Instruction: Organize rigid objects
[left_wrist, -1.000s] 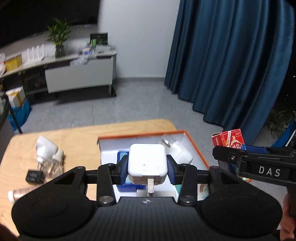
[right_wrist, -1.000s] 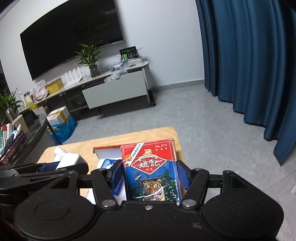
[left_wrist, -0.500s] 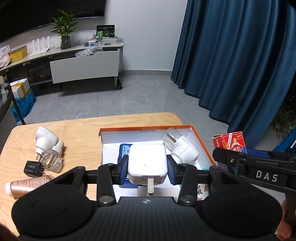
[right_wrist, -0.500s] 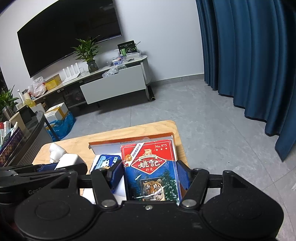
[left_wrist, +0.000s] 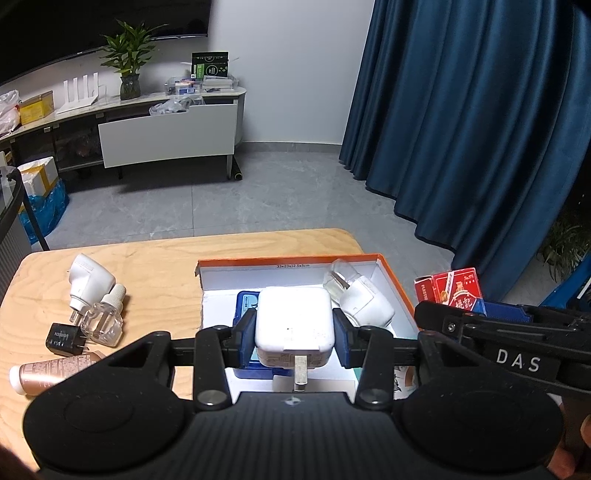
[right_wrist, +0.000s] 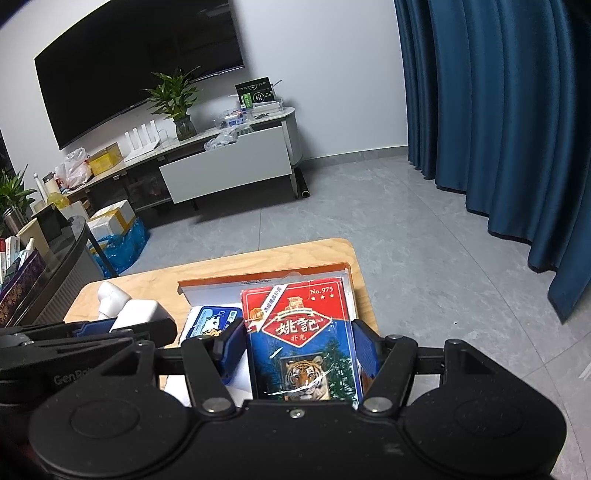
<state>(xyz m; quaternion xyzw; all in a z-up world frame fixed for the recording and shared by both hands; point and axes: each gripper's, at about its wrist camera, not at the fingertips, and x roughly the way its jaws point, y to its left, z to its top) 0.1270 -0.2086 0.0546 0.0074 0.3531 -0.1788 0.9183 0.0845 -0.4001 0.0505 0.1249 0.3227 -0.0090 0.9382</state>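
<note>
My left gripper (left_wrist: 294, 332) is shut on a white square charger (left_wrist: 293, 320), prong toward the camera, held above the orange-rimmed white box (left_wrist: 391, 280). Inside that box lie a blue tin (left_wrist: 245, 301) and a white plug-in device with a clear bottle (left_wrist: 360, 301). My right gripper (right_wrist: 301, 350) is shut on a red and blue playing-card pack with a tiger (right_wrist: 303, 332), hovering over the box's right side (right_wrist: 352, 275). In the left wrist view the card pack (left_wrist: 456, 291) and the right gripper's black frame (left_wrist: 517, 332) show at the right.
On the wooden table (left_wrist: 155, 266) left of the box lie a white plug (left_wrist: 88, 284), a clear bottle with white cap (left_wrist: 105, 317), a small black adapter (left_wrist: 64, 338) and a copper-coloured tube (left_wrist: 55, 371). Grey floor, blue curtains and a TV cabinet lie beyond.
Both wrist views have tilted slightly upward, so more of the room and table shows. Both grips are unchanged, and the items on the table and in the box have not moved.
</note>
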